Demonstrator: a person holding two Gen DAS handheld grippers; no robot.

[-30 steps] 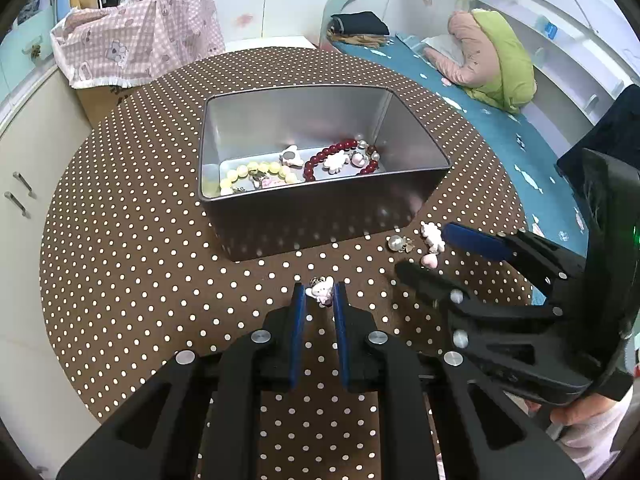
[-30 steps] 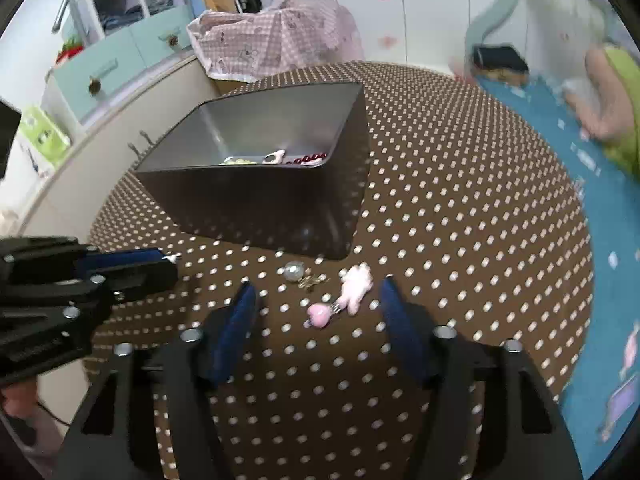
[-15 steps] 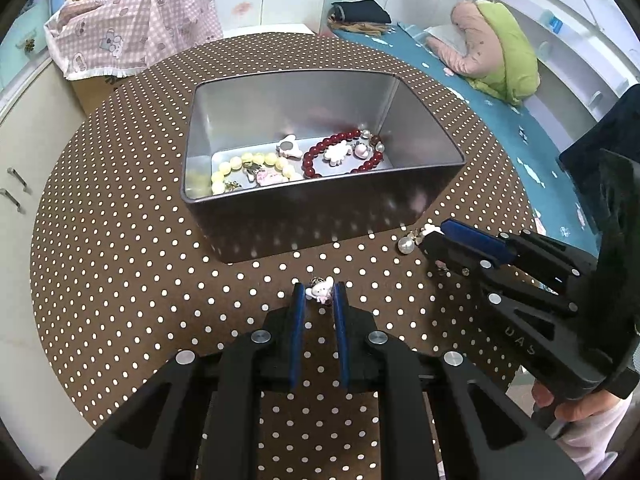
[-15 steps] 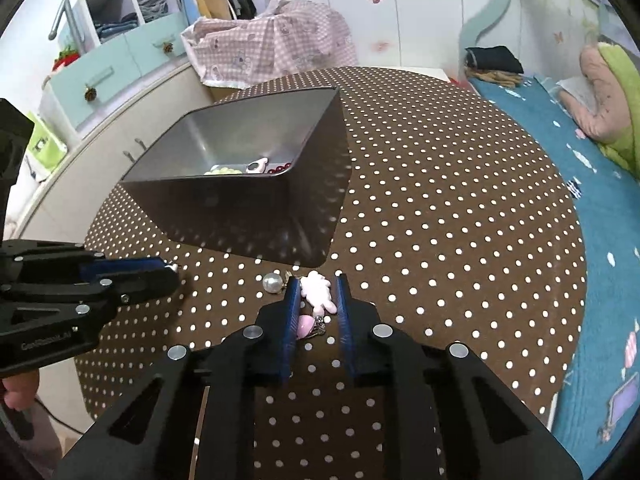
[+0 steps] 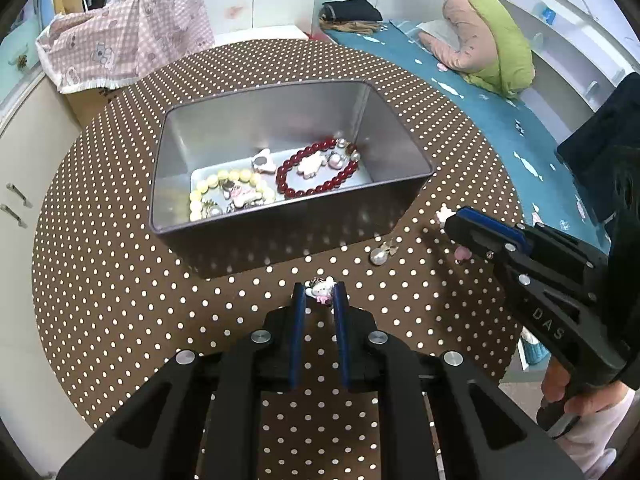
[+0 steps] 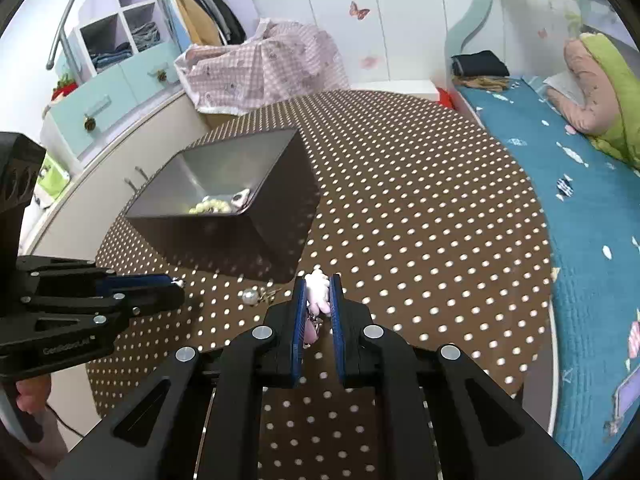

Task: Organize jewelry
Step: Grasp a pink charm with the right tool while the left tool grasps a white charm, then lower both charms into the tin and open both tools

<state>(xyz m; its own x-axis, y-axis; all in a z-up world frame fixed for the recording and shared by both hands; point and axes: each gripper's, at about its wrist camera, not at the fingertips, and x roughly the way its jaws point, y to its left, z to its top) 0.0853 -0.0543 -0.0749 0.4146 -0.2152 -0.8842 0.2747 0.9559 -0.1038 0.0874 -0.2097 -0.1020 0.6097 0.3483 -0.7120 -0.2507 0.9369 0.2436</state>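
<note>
Left gripper [image 5: 319, 293] pinches white charm [image 5: 320, 290]; right gripper [image 6: 317, 290] clamps pink charm [image 6: 317, 289] lengthwise

The left gripper [image 5: 319, 293] pinches a small white cat-shaped charm [image 5: 320, 289] above the brown polka-dot tablecloth [image 5: 120, 288], near a grey metal rectangular tin [image 5: 280, 236] holding a dark red bead bracelet [image 5: 316, 174].

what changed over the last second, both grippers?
Right gripper went from open around the pink charm to shut on it and lifted it. The pearl earring stayed on the table. Left gripper kept its white kitty charm; tin unmoved.
</note>
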